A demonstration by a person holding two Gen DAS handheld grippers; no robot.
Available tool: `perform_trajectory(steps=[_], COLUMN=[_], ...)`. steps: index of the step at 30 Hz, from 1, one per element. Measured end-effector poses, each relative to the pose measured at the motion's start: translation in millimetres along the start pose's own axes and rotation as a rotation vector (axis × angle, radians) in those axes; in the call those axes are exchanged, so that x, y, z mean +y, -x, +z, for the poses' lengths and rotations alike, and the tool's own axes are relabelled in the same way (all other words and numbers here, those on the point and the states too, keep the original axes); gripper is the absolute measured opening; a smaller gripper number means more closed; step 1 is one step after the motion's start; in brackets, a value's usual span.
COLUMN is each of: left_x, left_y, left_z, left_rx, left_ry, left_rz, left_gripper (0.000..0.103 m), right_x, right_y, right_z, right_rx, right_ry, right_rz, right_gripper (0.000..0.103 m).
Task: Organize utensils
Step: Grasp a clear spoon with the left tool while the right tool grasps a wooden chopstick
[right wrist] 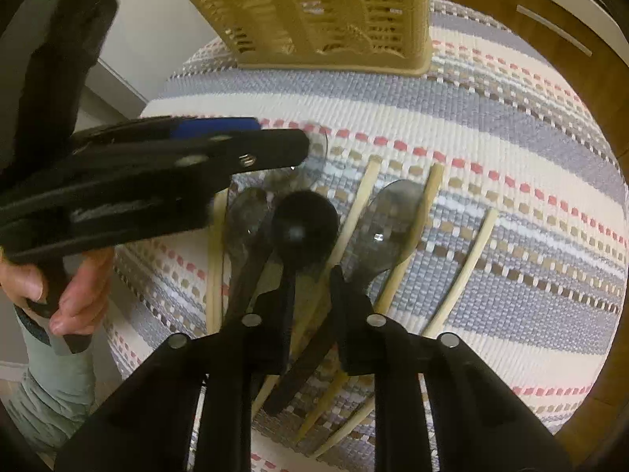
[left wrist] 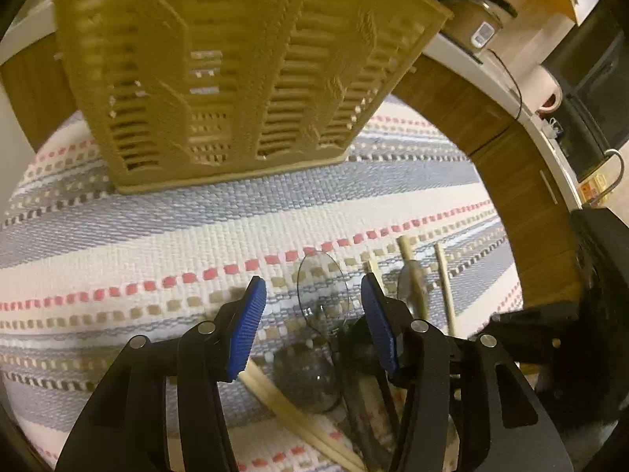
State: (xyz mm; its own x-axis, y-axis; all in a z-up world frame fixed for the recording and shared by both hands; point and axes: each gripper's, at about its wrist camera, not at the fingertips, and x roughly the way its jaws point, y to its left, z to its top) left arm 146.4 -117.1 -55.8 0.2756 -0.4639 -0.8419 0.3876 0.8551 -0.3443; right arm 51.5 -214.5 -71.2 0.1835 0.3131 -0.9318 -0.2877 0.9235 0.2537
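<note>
On the striped mat (right wrist: 491, 90) lies a heap of utensils: a black spoon (right wrist: 304, 224), clear plastic spoons (right wrist: 387, 228) and wooden chopsticks (right wrist: 468, 259), all jumbled so they need sorting. Behind them stands the tan basket (right wrist: 314, 11) (likely where they should go).

Down over the heap, the right claw (right wrist: 310, 314) looks clenched around the black spoon's handle, probably to lift it first because it sits on top. Beside it, the left claw (left wrist: 314, 314) is released, its blue pads (left wrist: 247, 330) apart on either side of a clear spoon (left wrist: 322, 291), ready to pinch. Round the mat is the brown bench (left wrist: 511, 145).
</note>
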Motion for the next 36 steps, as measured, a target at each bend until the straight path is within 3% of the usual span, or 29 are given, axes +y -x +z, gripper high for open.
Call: perform_trajectory(steps=[6,12,16,17,19,22,24,27,31,33,36], left_x=[-10.8,-30.4,-47.9,-50.9,-54.0,-44.2,-28.8,-14.9,-3.4,-0.8,9.8], left_y=[-11.1,-19.6,-26.1,-27.2,-27.3,-20.9,-9.5,5.5,26.4,34.9,43.4], left_z=[2.9,2.6,-1.9,-2.9,-4.1,-2.2,-1.7,-2.7,-9.5,-13.0,-15.7], left_rx=[0.004,0.01,0.004,0.001,-0.01,-0.021,-0.044,-0.066,-0.096,-0.106,-0.119], left_ry=[-0.019,-0.081,-0.149,-0.163,-0.177,-0.135,-0.084,-0.05,-0.047,-0.055,-0.062], left_rz=[0.034,0.137,0.243,0.27,0.31,0.254,0.16,0.087,0.036,0.02,0.007], left_gripper=[0.05,0.05,0.048,0.046,0.032,0.03,0.03,0.03,0.03,0.03,0.03], right_x=[-4.0,-14.1,-24.9,-24.9,-23.2,-16.9,-15.5,-5.3,-2.4,2.4,16.8], right_y=[-3.6,5.9,12.9,13.0,14.4,11.3,9.2,-4.1,-11.8,-17.1,-22.4], right_z=[-2.3,-12.5,-17.4,-17.4,-18.5,-15.2,-11.0,3.3,25.2,36.8,44.8], right_rx=[-0.013,-0.017,-0.014,-0.008,-0.002,0.01,0.032,0.074,0.124,0.142,0.166], right_ry=[0.002,-0.008,-0.011,-0.018,-0.014,-0.021,-0.042,-0.079,-0.103,-0.105,-0.087], right_rz=[0.011,0.026,0.037,0.036,0.02,-0.002,-0.007,-0.013,-0.059,-0.076,-0.126], right_gripper=[0.005,0.007,0.008,0.008,0.008,0.009,0.009,0.009,0.012,0.022,0.027])
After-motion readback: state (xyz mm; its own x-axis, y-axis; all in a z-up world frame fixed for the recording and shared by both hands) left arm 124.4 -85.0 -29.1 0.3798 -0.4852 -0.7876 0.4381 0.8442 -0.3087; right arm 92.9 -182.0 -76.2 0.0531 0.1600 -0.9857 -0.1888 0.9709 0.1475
